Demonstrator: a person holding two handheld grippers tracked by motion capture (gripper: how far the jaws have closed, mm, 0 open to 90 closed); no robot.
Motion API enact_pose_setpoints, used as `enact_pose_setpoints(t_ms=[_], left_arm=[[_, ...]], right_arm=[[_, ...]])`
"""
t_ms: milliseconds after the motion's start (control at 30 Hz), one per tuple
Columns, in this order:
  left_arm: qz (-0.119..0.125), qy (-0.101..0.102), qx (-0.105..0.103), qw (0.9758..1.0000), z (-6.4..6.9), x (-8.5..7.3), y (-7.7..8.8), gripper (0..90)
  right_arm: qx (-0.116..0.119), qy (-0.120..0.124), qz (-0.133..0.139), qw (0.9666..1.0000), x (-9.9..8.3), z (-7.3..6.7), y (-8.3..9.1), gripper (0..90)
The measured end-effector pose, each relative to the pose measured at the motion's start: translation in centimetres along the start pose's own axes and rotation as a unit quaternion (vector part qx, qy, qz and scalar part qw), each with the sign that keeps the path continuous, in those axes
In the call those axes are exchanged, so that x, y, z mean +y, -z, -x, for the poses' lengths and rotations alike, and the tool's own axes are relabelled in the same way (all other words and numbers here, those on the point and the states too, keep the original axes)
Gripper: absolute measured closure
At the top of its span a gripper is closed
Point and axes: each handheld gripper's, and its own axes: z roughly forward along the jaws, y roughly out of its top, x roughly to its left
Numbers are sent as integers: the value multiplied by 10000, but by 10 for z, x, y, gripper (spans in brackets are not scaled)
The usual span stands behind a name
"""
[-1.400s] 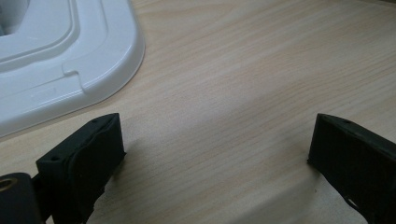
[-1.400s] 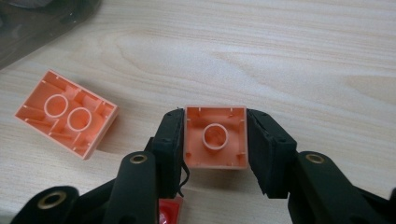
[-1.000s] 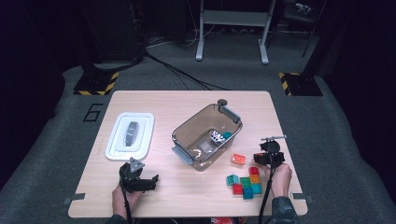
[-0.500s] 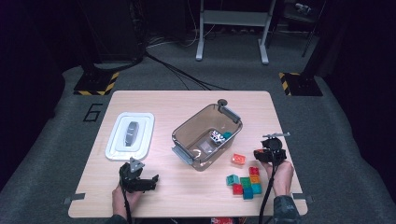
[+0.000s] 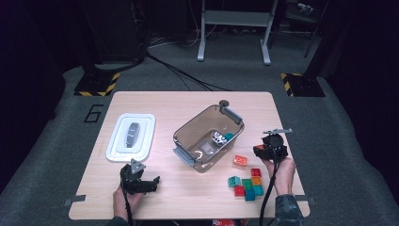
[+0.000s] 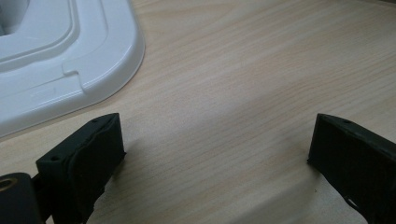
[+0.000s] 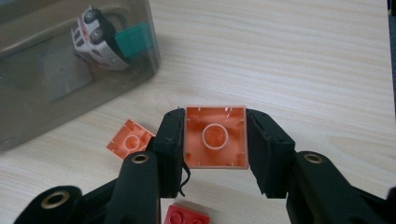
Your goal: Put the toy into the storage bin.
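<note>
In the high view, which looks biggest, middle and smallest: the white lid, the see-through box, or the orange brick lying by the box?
1. See-through box, biggest, slightly.
2. White lid, close behind.
3. Orange brick, much the smallest.
All lie about equally far from the camera, so the order holds.

orange brick (image 7: 215,137) clamped underside-up, above table.

A single large digit "6" (image 5: 94,113) can be read in the high view. It stands in dark strokes on the grey floor, just beside the far left corner of the table (image 5: 155,101). No lettering can be made out on the toy car, the bricks or the white lid.
</note>
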Motion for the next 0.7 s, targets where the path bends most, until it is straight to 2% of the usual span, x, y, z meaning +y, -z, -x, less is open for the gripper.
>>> enact_pose_setpoints(t_ms=[700], left_arm=[[1, 2, 0, 10000, 0, 0, 0, 32]], right_arm=[[87, 146, 255, 9995, 20, -10, 17, 590]])
